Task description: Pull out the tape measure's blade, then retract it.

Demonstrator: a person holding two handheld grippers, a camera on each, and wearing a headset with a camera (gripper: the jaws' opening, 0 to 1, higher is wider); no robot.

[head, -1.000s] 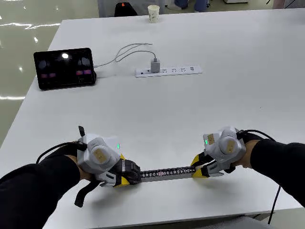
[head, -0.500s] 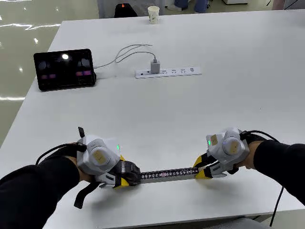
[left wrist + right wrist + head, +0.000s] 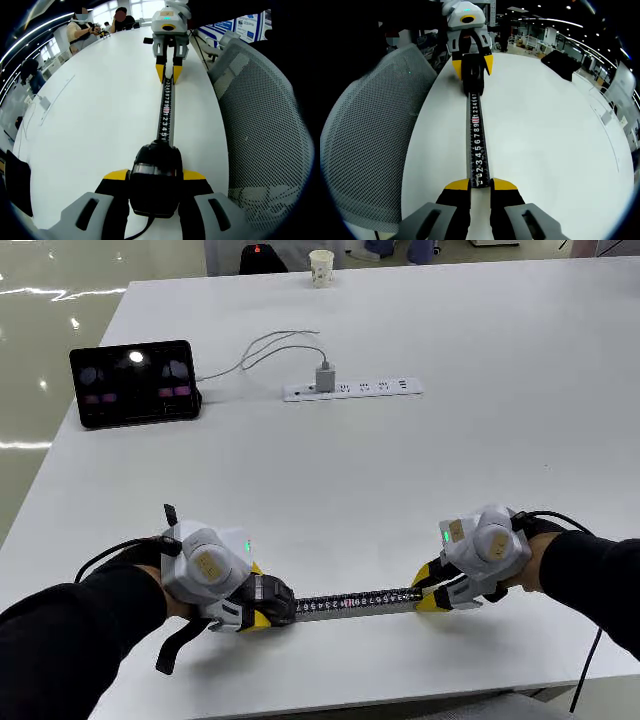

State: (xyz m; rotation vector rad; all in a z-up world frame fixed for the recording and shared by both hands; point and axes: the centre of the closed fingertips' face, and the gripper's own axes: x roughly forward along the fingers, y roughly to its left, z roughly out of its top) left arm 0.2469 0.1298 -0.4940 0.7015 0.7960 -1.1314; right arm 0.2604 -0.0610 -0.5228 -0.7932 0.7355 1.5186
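Note:
The black tape measure case (image 3: pixel 273 600) (image 3: pixel 156 175) lies on the white table near its front edge, with my left gripper (image 3: pixel 258 606) (image 3: pixel 152 176) shut on it. Its numbered blade (image 3: pixel 352 601) (image 3: pixel 165 111) (image 3: pixel 476 135) stretches flat along the table to the right. My right gripper (image 3: pixel 425 595) (image 3: pixel 481 184) is shut on the blade's end. In the left gripper view the right gripper (image 3: pixel 168 70) stands at the far end of the blade. In the right gripper view the left gripper (image 3: pixel 472 65) holds the case (image 3: pixel 471 75) at the far end.
A tablet (image 3: pixel 133 382) stands at the back left. A white power strip (image 3: pixel 352 390) with a plugged charger and cable lies mid-table, a paper cup (image 3: pixel 321 268) at the far edge. A mesh chair back (image 3: pixel 265 130) (image 3: pixel 367 125) borders the table's front edge.
My right gripper has moved to the right with the blade's end, so more of the blade is out. The left gripper and the case have stayed in place.

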